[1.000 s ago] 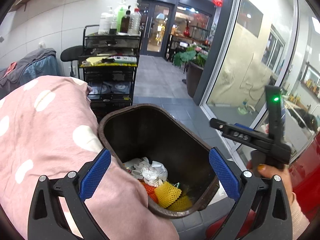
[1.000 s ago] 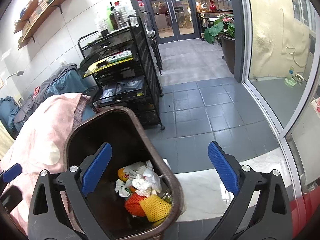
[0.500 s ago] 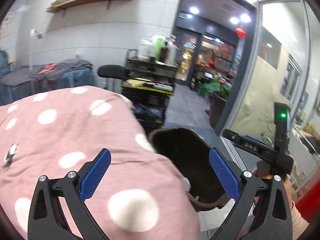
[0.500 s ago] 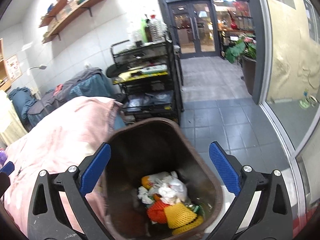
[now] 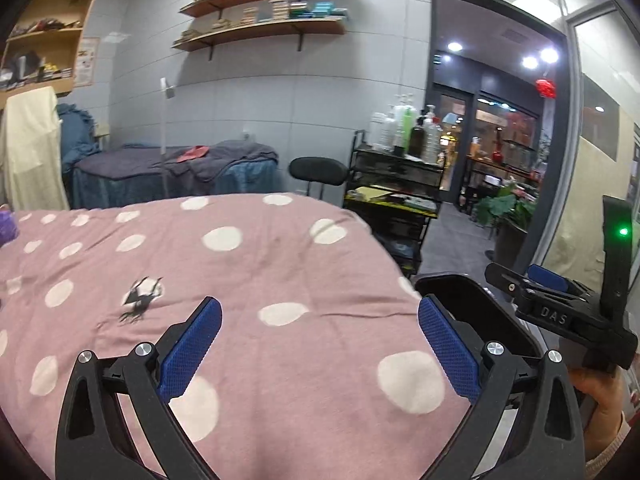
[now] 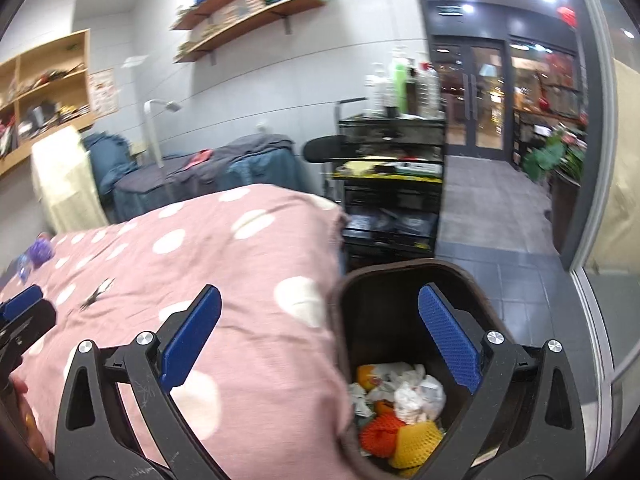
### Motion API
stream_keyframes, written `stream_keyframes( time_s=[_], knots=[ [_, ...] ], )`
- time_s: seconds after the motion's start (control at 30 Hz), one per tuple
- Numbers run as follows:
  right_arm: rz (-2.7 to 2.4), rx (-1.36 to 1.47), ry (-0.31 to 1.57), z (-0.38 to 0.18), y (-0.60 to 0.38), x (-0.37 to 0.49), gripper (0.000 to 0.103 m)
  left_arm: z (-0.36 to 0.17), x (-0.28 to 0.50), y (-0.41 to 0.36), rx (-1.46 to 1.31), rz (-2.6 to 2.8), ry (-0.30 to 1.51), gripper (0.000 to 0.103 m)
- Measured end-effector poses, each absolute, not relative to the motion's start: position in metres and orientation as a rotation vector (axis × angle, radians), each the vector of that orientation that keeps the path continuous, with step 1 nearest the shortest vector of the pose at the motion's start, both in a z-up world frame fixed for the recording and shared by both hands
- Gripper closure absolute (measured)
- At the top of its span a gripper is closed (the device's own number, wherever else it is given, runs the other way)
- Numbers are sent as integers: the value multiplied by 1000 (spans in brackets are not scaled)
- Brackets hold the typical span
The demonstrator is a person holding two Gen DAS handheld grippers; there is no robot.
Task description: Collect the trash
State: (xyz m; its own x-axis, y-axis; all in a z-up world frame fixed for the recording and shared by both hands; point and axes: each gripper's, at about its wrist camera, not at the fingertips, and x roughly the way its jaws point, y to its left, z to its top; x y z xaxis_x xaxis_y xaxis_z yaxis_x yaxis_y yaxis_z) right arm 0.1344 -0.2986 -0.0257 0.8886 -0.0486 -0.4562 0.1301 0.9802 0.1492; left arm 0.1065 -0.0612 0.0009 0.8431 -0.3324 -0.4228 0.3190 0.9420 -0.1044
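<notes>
Trash (image 6: 42, 251), small purple scrap far up-left on pink bed (image 6: 248, 280), nearer left tongs (image 5: 318, 340) than right tongs (image 6: 320, 340); both wide, empty.

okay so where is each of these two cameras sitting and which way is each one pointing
Left wrist: behind the open left gripper, above the pink dotted blanket, facing the room; the right gripper and hand show.
Right wrist: behind the open right gripper, looking into the brown bin of trash.
Shared: blanket, bin, black cart.
</notes>
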Motion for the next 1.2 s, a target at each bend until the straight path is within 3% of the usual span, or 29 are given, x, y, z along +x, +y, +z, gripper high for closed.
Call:
stream_keyframes(
  time_s=[0.57,1.2],
  knots=[
    [67,76,367,-13,-211,90,6,2,51,10,-140,-129,372,6],
    [86,87,315,-2,-205,49,6,6,14,3,-83,-71,274,6]
  ],
)
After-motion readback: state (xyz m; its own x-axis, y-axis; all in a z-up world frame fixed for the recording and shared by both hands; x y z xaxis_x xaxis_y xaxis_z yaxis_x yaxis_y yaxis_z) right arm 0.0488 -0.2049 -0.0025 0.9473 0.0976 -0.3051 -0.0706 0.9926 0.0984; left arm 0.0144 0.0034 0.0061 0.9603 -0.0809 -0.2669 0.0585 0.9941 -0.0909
